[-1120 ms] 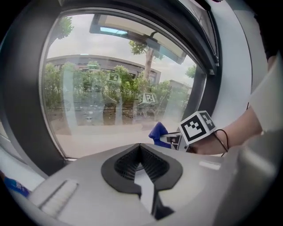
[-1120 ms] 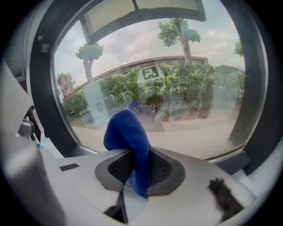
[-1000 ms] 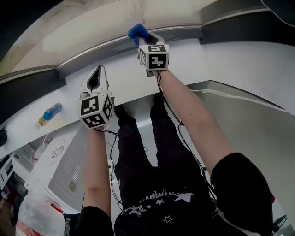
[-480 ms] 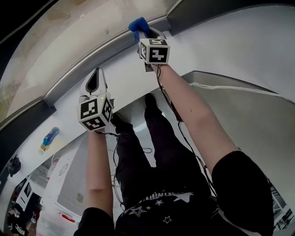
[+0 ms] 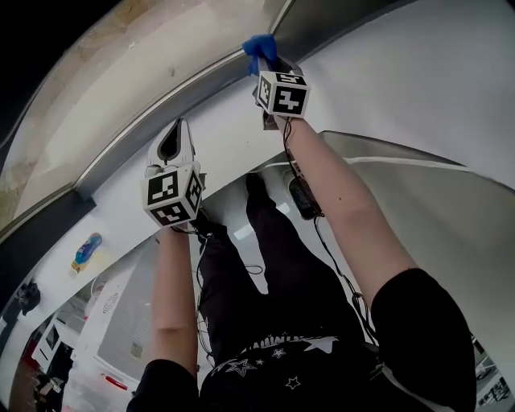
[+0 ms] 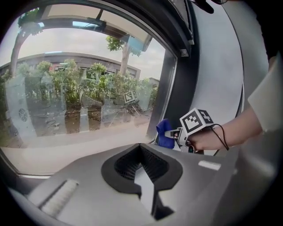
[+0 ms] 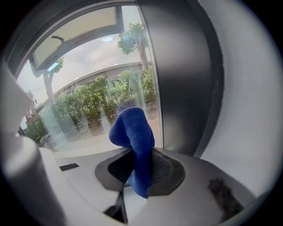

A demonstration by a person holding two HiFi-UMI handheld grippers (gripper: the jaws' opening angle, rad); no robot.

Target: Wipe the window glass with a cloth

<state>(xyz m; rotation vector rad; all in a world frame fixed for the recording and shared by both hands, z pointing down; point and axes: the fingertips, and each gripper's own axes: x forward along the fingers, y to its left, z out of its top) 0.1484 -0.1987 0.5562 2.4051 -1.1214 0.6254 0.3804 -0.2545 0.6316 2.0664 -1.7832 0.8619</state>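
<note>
My right gripper (image 5: pixel 268 64) is shut on a blue cloth (image 5: pixel 259 47), held up at the bottom corner of the window glass (image 5: pixel 105 105), next to the dark upright frame (image 5: pixel 322 24). In the right gripper view the cloth (image 7: pixel 132 132) sticks up from the right gripper (image 7: pixel 138 165), in front of the glass (image 7: pixel 88 110) and beside the frame (image 7: pixel 185 79). My left gripper (image 5: pixel 175 133) is shut on nothing, lower and to the left over the white sill (image 5: pixel 121 217). From the left gripper (image 6: pixel 141 154) I see the cloth (image 6: pixel 164 133) and the glass (image 6: pixel 79 101).
A blue bottle (image 5: pixel 86 251) stands on the sill at the far left. A white appliance (image 5: pixel 113 314) sits below the sill at lower left. A white wall (image 5: pixel 418 80) runs to the right of the frame. The person's legs and cables hang below.
The right gripper with the cloth has shifted right, closer to the upright frame. The left gripper keeps about the same place. The head view has tilted.
</note>
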